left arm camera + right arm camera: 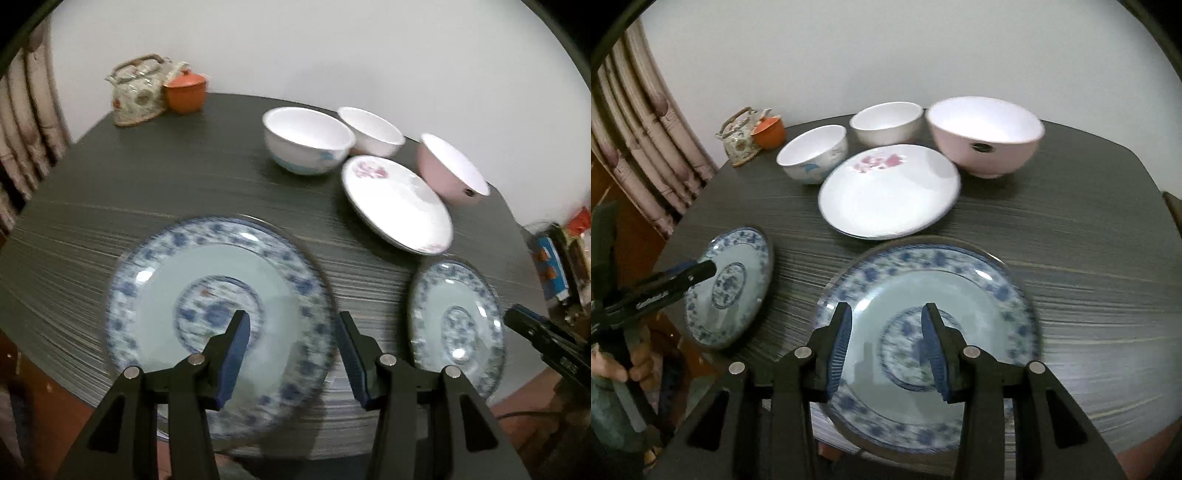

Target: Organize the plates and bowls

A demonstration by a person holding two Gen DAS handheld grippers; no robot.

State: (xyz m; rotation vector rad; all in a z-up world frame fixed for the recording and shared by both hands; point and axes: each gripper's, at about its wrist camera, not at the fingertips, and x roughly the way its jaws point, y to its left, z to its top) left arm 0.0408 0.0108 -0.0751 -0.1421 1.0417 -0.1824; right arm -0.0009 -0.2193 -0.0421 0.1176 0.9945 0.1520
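A: State of left claw (291,317)?

B: Half open, nothing between the pads. Hangs tilted down over the left blue plate (221,295), which lies flat at the near edge of the worktop (147,184).

A: Right claw (886,308)?

B: Also parted, somewhat narrower, empty. Hangs over the right blue plate (931,325), just beside the first and apart from it.

A: Reason for one claw per plate?

B: Probably to take the matching pair together, or stack one on the other. Judged from the pattern alone.

A: Remaining crockery?

B: Behind the blue pair: flowered white plate (890,192), flat, mid-worktop. Behind that, in a row near the wall: bowl with blue print (812,153), plain white bowl (886,122), pink bowl (986,136). All upright, close together, none nested. Sorted by kind already, but not stacked.

A: Anything else?

B: Teapot (136,92) and orange lidded pot (184,90) in the far left corner, touching or nearly so. Well clear of the work area.

A: Caution for pickup?

B: Approach at the rim, not the centre. Flat plates offer no edge from above. Note overhang at the near worktop edge; avoid pushing outward.
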